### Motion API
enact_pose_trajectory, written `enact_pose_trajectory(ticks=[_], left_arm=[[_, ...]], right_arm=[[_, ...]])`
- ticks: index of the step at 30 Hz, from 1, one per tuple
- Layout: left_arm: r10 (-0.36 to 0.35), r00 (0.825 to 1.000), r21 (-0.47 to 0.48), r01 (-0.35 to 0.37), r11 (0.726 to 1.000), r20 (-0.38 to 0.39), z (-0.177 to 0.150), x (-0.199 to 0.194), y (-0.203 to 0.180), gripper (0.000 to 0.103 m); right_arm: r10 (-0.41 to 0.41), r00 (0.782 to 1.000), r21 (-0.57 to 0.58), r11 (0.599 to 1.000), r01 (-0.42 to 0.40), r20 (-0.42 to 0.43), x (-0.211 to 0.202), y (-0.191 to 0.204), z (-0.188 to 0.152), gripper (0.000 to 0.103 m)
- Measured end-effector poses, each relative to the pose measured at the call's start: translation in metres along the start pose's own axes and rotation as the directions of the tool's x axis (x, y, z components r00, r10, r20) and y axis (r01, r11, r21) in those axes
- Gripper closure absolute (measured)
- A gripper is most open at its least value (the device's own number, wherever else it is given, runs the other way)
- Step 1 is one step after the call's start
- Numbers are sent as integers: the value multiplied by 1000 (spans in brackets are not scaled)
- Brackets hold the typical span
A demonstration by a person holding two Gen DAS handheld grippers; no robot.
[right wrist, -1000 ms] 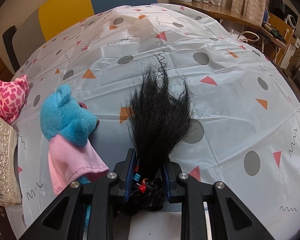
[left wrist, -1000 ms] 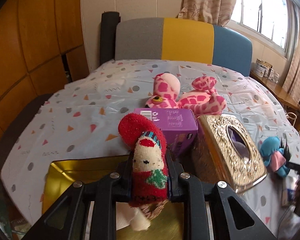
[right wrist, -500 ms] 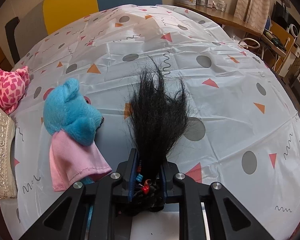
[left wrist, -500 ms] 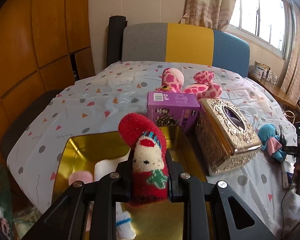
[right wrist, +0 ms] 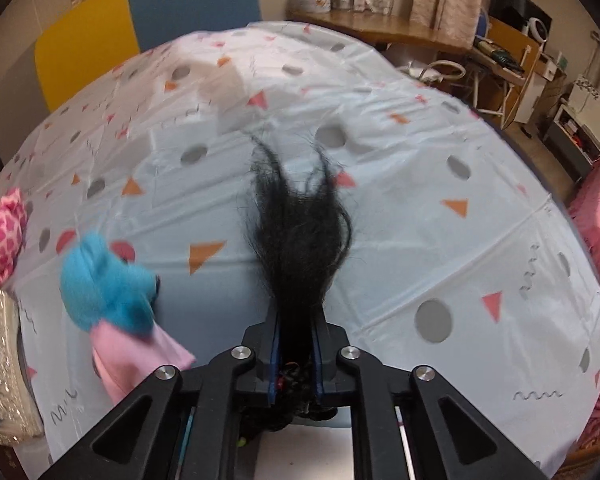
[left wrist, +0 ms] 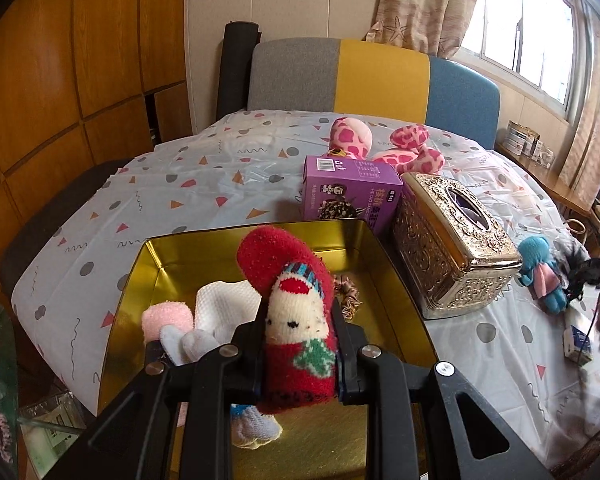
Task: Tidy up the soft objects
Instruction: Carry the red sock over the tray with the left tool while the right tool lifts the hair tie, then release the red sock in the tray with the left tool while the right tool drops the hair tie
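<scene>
**Two soft things in hand, one tin to fill**

In our left gripper [left wrist: 300,344] the jaws are closed snugly on a red Santa sock [left wrist: 290,304], held above the gold tin [left wrist: 132,280], presumably so it can drop in beside the pink sock [left wrist: 166,320] and white cloth [left wrist: 224,306] already inside. Just right of the tin stand a purple box [left wrist: 350,190] and an ornate tissue box [left wrist: 452,240], touching or nearly so.

Our right gripper [right wrist: 294,344] has its jaws pressed nearly together on a tuft of black hair [right wrist: 300,232], above the patterned tablecloth [right wrist: 420,220]. The blue plush toy [right wrist: 108,292] lies just to its left, not yet collected.
</scene>
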State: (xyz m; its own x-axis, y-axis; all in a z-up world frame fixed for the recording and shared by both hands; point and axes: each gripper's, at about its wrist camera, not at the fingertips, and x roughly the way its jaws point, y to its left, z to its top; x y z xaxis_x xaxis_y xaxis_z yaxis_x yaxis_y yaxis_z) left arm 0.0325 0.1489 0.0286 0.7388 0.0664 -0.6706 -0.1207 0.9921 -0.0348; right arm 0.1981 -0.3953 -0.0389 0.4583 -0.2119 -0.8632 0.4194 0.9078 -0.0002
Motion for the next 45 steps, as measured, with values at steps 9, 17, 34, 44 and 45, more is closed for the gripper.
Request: enact_pose_trajectory(ticks=[9,17,34,44,45], left_arm=[[-11,1000,-15,11,1000,-7,-7,0,8,78],[-9,1000,-25,9,1000,-14,-12,-1,16,78],[-10,1000,-42,9,999,-20,-17,-4,23,78],[12,1000,-36,-12,999,-20,-19,-7,27,77],[12,1000,-37,-13,999,-22,-19,-8,27,77]], right_arm=[[48,994,-85,996,-39,103,-46,32,27,94],[131,985,-171,979,-110,116,-61,90,30,96],[327,937,-336,902,-272,120,-106,216,20,96],[482,867,-449,807,-383,126,-151,289,-8,96],[508,852,-452,794,-408,124,-157,295,-12,96]])
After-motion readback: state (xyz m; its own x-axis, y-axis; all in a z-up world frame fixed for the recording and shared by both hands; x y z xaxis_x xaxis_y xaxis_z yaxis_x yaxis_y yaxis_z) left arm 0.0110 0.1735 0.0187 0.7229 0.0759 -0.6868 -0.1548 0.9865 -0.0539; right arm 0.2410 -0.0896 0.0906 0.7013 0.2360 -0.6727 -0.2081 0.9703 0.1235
